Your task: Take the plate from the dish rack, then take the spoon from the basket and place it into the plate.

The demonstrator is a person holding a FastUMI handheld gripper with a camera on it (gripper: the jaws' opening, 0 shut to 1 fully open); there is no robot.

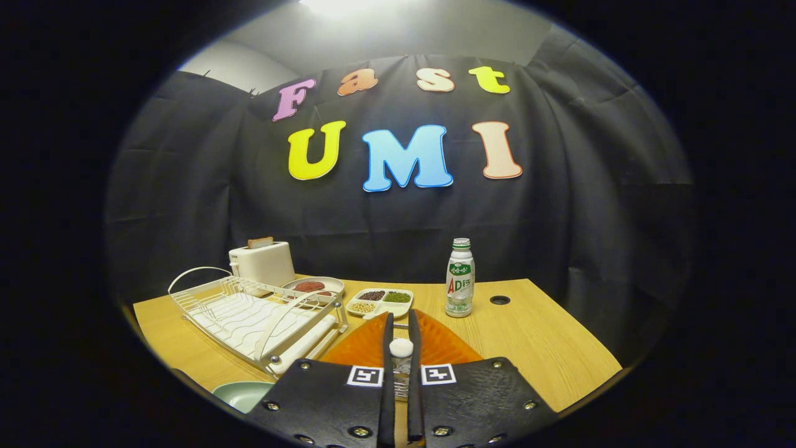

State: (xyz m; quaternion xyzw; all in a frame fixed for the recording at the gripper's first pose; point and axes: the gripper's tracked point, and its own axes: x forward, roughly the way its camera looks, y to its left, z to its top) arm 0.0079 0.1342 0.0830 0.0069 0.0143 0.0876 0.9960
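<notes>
Just off the near corner of the dish rack (258, 317), which stands bare, your pale green plate (244, 394) lies on the table, so step one looks done. Your gripper (401, 323) is drawn narrow, its fingers pinching a white piece that is likely the spoon (401, 347), above the orange basket (444, 345) right of the rack. What's left is carrying it to the plate. Beyond the rack's far end, a divided dish (380, 301) holds dark, green and pale beans.
</notes>
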